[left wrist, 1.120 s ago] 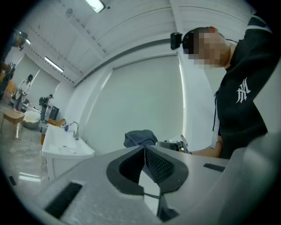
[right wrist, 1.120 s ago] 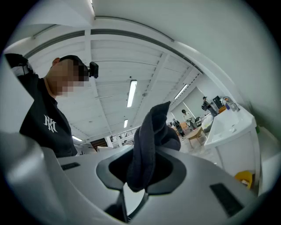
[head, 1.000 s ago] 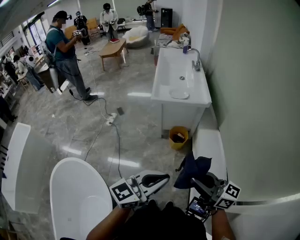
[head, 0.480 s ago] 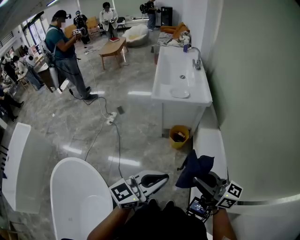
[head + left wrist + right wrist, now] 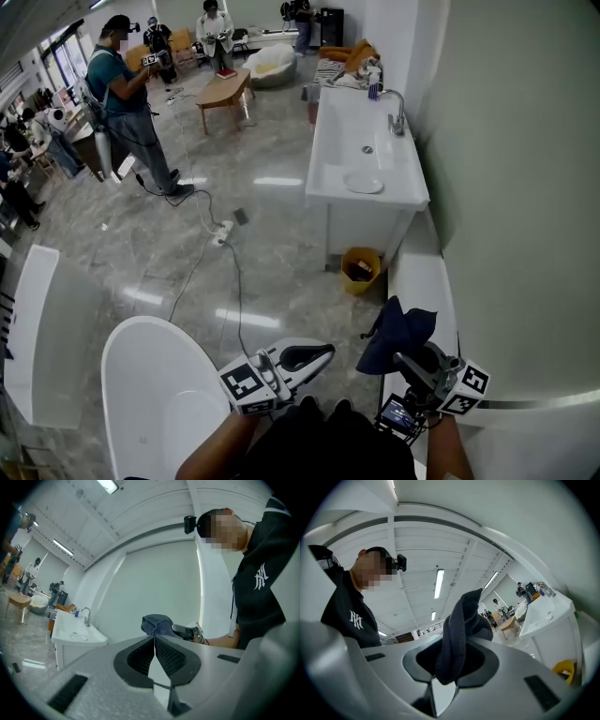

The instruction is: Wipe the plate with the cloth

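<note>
A white plate lies in the long white sink unit far ahead against the right wall. My right gripper is low in the head view and shut on a dark blue cloth that bunches up above its jaws. In the right gripper view the cloth hangs pinched between the jaws of the right gripper. My left gripper is beside it to the left, shut and empty. The left gripper view shows the left gripper with its pads pressed together, and the cloth beyond them.
A white bathtub stands at the lower left. A yellow bin sits on the floor by the sink unit. A cable and power strip cross the marble floor. A white ledge runs along the right wall. People stand far left.
The right gripper and the cloth have drifted a little to the right in the head view. The left gripper has shifted slightly, still shut and empty.
</note>
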The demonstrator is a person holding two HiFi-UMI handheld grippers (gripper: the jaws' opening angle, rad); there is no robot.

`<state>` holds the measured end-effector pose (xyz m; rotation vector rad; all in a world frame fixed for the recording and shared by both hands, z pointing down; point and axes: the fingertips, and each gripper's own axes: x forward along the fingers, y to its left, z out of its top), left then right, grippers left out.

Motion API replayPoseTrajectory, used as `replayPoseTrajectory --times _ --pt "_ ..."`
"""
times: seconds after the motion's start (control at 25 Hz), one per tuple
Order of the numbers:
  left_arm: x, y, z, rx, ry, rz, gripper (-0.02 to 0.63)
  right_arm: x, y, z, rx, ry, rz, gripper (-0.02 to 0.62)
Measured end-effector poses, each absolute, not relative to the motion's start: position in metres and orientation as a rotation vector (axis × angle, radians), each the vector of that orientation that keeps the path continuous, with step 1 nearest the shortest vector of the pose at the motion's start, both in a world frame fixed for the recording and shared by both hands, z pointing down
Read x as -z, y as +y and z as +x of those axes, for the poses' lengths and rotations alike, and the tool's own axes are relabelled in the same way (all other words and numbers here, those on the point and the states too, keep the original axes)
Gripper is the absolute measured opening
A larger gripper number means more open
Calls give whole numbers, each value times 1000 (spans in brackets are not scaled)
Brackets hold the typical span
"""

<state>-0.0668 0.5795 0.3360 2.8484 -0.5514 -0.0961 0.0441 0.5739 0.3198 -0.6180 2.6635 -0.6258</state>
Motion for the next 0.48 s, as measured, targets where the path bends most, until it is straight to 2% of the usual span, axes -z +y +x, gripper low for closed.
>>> replayPoseTrajectory --times 0.48 --pt "-353 533 -98 109 -511 2810 6 -331 533 20 617 2669 -736 71"
